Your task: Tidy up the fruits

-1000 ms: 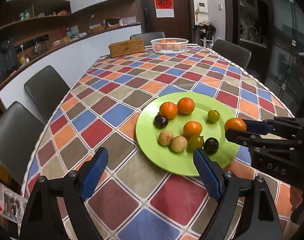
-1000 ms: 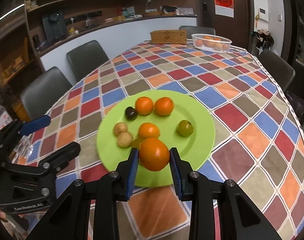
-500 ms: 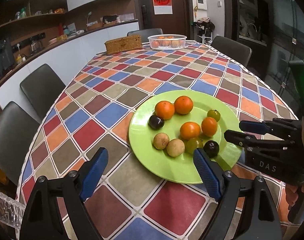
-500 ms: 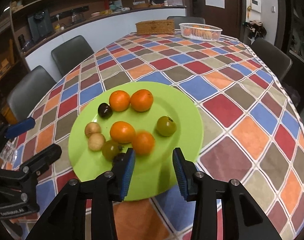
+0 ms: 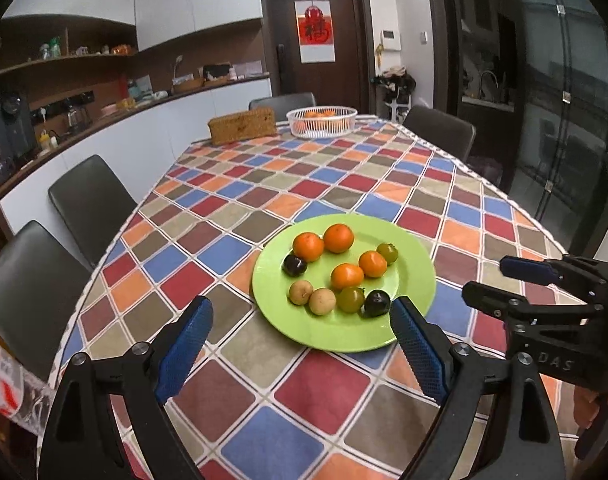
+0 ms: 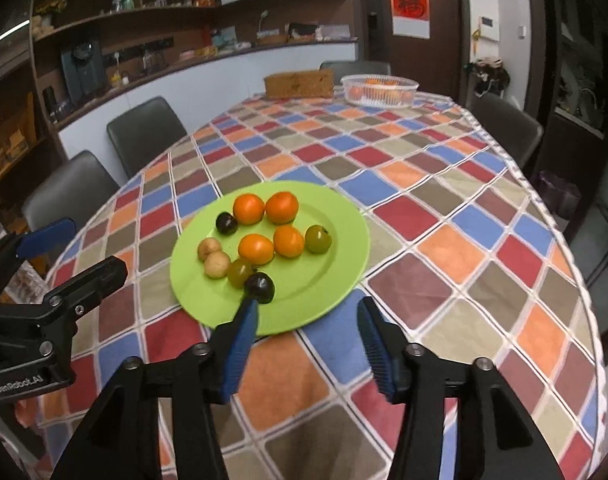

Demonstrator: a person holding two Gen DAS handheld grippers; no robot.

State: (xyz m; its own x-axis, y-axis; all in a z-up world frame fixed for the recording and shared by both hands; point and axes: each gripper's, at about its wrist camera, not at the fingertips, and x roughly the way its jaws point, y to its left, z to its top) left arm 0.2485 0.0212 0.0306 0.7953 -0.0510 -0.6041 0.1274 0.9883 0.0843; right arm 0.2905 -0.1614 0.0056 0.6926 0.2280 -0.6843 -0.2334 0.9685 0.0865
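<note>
A green plate (image 5: 412,280) (image 6: 336,248) on the checkered tablecloth holds several fruits: oranges, two dark plums, two green fruits and two tan ones. The orange I just set down (image 5: 373,263) (image 6: 289,241) lies among them. My left gripper (image 5: 300,344) is open and empty, near the plate's front edge. My right gripper (image 6: 308,340) is open and empty, pulled back from the plate; it shows at the right in the left wrist view (image 5: 500,276).
A white basket of oranges (image 5: 322,121) (image 6: 380,89) and a wicker box (image 5: 242,130) stand at the table's far end. Grey chairs (image 5: 88,200) line the left side and far end. The table edge curves close on the right.
My right gripper let go of the orange onto the plate, opened wide and drew back. Both grippers have risen and pulled away from the plate.
</note>
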